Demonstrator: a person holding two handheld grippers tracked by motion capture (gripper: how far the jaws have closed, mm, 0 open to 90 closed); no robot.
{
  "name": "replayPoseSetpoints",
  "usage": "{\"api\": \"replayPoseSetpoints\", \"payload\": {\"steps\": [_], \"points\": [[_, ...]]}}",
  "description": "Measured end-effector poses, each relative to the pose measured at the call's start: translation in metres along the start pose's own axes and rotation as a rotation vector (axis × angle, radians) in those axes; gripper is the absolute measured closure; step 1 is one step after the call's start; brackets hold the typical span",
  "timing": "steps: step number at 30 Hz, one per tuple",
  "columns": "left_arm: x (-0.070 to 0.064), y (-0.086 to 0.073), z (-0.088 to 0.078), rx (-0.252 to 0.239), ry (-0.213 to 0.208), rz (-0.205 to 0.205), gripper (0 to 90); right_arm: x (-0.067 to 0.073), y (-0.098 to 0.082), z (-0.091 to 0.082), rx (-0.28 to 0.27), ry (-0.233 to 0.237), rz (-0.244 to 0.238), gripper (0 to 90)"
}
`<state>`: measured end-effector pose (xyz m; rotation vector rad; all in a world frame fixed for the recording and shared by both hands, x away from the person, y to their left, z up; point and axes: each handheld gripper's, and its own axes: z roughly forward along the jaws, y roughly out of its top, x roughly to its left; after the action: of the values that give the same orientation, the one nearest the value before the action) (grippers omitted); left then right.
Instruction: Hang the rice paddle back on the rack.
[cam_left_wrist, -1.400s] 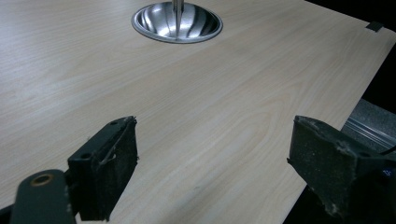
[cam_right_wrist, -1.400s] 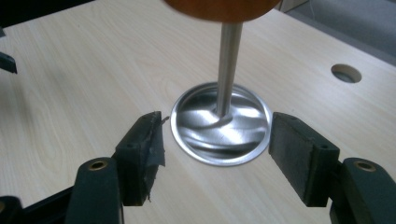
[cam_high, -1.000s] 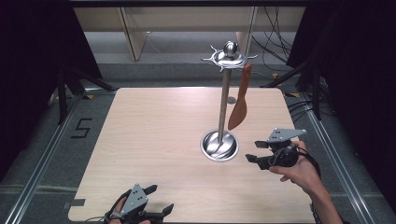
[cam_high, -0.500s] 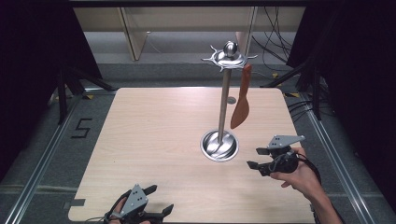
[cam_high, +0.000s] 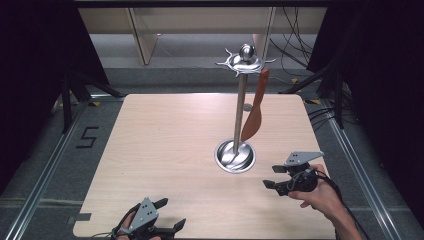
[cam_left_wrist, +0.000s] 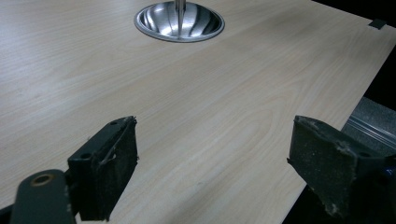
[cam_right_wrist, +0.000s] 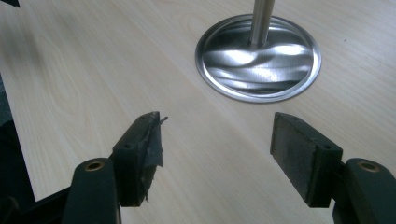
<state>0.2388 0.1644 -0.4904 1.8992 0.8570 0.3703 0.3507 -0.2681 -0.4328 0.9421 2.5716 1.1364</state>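
On the pale wooden counter (cam_high: 165, 145), the left tongs (cam_high: 162, 217) gape wide and empty at the near edge. A steel utensil stand (cam_high: 239, 110) holding an orange silicone spatula (cam_high: 254, 112) sits right of centre. The right tongs (cam_high: 274, 176), near right, also gape empty.

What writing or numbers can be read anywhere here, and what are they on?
"5": black mark on the grey floor, left of the table, at.
I can read no other text; the utensil stand and orange spatula carry no legible markings.
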Motion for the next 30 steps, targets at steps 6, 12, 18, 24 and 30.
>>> {"api": "replayPoseSetpoints", "payload": {"steps": [6,12,18,24,30], "points": [[0.0,0.0,0.0,-0.005,-0.006,0.001,14.8,0.004,-0.008,0.005,0.024,0.015,-0.009,33.8],[0.0,0.0,0.0,0.0,0.001,0.001,14.8,0.006,-0.016,0.01,0.042,0.02,0.002,33.5],[0.0,0.0,0.0,0.002,0.001,0.002,14.8,0.007,-0.022,0.014,0.046,0.019,0.006,33.3],[0.0,-0.001,0.001,-0.003,-0.005,0.003,14.8,0.011,-0.028,0.014,0.05,0.021,0.017,32.0],[0.0,-0.001,0.0,-0.002,-0.004,0.003,14.8,0.014,-0.034,0.012,0.049,0.017,0.021,31.5]]}}
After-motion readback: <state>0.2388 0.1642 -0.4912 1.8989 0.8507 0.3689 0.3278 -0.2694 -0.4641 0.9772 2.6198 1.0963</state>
